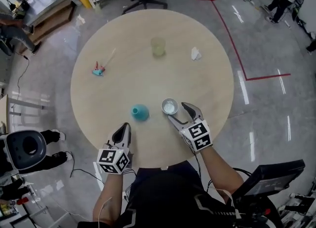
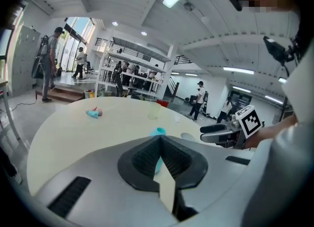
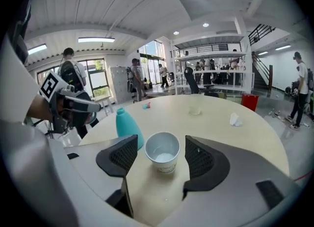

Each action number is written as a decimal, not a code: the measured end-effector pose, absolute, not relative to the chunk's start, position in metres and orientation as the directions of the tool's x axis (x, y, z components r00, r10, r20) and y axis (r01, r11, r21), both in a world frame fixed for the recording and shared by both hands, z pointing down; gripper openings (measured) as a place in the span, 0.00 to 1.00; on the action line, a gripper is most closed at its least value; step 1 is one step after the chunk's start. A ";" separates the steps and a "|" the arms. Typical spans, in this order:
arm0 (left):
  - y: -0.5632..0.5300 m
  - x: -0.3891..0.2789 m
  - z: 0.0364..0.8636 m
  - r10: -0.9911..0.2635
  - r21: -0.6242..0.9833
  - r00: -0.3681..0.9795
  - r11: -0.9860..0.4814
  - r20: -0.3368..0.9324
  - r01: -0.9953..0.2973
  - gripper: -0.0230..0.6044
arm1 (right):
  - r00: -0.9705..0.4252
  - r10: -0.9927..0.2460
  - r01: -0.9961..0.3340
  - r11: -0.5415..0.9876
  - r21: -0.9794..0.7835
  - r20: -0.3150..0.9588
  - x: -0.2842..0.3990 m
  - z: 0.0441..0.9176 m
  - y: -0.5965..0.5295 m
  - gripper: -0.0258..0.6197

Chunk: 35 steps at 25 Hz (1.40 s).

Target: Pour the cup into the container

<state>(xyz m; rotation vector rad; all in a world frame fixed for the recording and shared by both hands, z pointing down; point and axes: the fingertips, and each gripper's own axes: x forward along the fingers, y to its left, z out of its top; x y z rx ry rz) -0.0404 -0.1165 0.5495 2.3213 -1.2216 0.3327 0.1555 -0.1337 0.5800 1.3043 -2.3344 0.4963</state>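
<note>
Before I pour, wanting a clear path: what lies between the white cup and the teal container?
Nothing; the head view shows only bare table between the white cup and the teal container.

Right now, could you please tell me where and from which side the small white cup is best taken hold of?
Grip the cup round its side wall, about mid-height, coming level from the near side, where the open right claw faces it. It stands upright, open-mouthed, with something white inside, so a side grip should keep it from spilling.
</note>
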 end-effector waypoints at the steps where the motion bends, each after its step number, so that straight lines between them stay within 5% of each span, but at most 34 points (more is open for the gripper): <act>1: -0.115 -0.037 0.541 -0.698 0.309 0.586 -0.497 0.412 -0.810 0.04 | -0.488 -0.717 -0.857 0.501 -0.117 0.498 0.155 0.565 -0.132 0.51; 5: -0.117 -0.025 0.501 -0.703 0.314 0.620 -0.536 0.349 -0.784 0.04 | -0.541 -0.737 -0.832 0.538 -0.132 0.404 0.151 0.506 -0.134 0.46; 9: -0.108 -0.009 0.482 -0.690 0.343 0.663 -0.572 0.289 -0.745 0.04 | -0.552 -0.760 -0.827 0.550 -0.112 0.342 0.152 0.473 -0.129 0.17; 12: -0.098 -0.005 0.483 -0.687 0.337 0.662 -0.573 0.298 -0.747 0.04 | -0.559 -0.765 -0.825 0.553 -0.117 0.320 0.153 0.464 -0.125 0.06; 21: -0.068 -0.009 0.446 -0.740 0.201 0.606 -0.572 0.293 -0.795 0.04 | -0.603 -0.757 -0.794 0.599 -0.101 0.252 0.147 0.426 -0.119 0.05; 35: 0.052 -0.084 0.410 -0.763 0.262 0.621 -0.572 0.180 -0.778 0.04 | -0.520 -0.828 -0.854 0.510 -0.103 0.208 0.084 0.388 0.020 0.05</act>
